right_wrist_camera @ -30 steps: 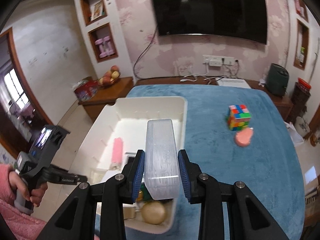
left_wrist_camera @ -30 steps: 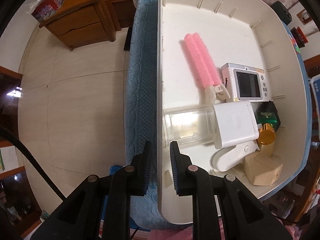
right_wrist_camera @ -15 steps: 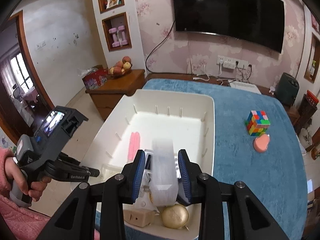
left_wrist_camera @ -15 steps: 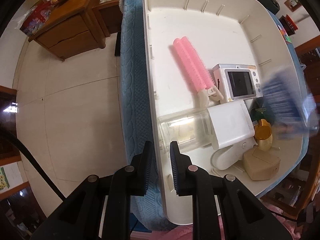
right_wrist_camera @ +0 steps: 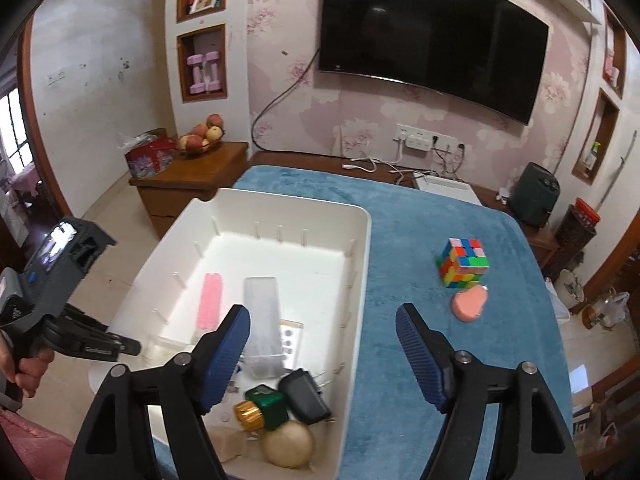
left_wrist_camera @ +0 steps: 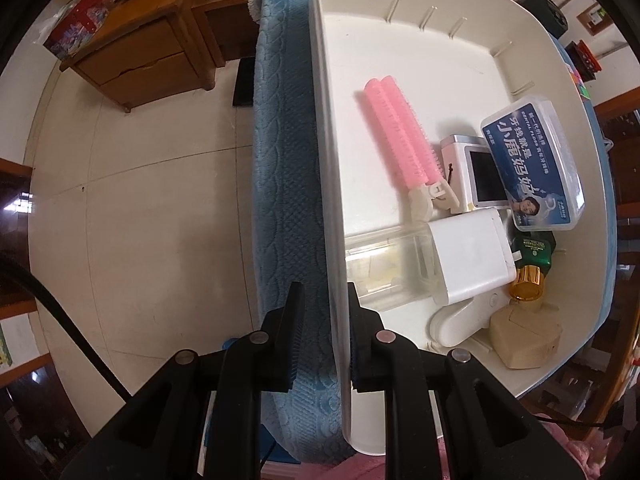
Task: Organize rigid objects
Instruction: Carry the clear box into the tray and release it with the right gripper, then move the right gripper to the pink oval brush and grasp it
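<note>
A white bin stands on the blue-covered table. My left gripper is shut on the bin's near-left rim. In the bin lie a clear floss box with a blue label, a pink hair roller clip, a small camera, a white-capped clear container, a green bottle with a gold cap and a beige box. The floss box also shows in the right wrist view. My right gripper is open and empty above the bin's near end. A colour cube and a pink heart-shaped object sit on the table right of the bin.
A wooden cabinet with a fruit bowl stands on the floor left of the table. A TV hangs on the far wall. A dark appliance stands at the table's far right. The table edge runs just left of the bin.
My right gripper has opened and let go of the floss box, which now lies in the bin over the camera. My left gripper still holds the bin's rim.
</note>
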The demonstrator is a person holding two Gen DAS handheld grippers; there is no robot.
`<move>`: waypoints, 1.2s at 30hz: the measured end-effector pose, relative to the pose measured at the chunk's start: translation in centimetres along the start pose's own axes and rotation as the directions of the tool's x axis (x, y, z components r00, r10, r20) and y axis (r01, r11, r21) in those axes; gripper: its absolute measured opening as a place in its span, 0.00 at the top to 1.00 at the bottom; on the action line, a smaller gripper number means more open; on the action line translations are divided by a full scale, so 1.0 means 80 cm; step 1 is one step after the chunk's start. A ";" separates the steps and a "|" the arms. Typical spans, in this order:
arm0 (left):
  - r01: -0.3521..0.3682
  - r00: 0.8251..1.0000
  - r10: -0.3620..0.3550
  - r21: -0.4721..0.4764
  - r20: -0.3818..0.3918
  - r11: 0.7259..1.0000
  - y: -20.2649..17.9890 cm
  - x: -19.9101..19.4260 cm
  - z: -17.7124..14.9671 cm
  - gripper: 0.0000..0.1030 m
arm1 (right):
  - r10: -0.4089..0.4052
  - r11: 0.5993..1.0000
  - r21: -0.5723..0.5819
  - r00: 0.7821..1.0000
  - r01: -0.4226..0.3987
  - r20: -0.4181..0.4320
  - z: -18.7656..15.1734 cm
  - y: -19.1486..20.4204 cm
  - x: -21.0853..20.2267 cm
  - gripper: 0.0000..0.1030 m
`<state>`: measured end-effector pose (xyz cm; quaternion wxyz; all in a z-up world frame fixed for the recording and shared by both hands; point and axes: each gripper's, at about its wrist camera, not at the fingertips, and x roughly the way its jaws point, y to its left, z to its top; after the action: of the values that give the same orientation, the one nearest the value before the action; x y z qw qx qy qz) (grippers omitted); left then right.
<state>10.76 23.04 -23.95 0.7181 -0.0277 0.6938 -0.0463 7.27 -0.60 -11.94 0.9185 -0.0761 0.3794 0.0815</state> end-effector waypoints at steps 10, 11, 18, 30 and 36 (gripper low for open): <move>-0.035 0.999 0.035 -0.050 -0.015 0.998 -0.003 0.004 0.012 0.81 | -0.029 0.997 0.076 0.998 0.033 -0.049 -0.004 -0.057 0.024 0.23; -0.040 0.999 0.039 -0.059 -0.015 0.997 -0.005 0.004 0.013 0.81 | -0.028 0.996 0.085 0.998 0.032 -0.052 -0.004 -0.063 0.026 0.23; -0.060 0.998 0.060 -0.146 -0.009 0.987 -0.010 -0.001 0.020 0.81 | -0.004 0.983 0.183 0.997 0.017 -0.071 -0.004 -0.115 0.048 0.23; -0.108 0.994 0.104 -0.235 -0.027 0.966 -0.016 0.005 0.017 0.87 | -0.039 0.963 0.259 0.991 0.071 -0.126 0.003 -0.200 0.110 0.22; -0.128 0.992 0.122 -0.290 -0.038 0.948 -0.013 0.005 0.016 0.89 | -0.041 0.959 0.271 0.984 0.087 -0.172 0.000 -0.233 0.152 0.21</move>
<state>12.05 21.91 -24.19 0.7009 -0.0889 0.7003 0.1021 19.64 -17.66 -19.15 0.8878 0.0346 0.4589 -0.0089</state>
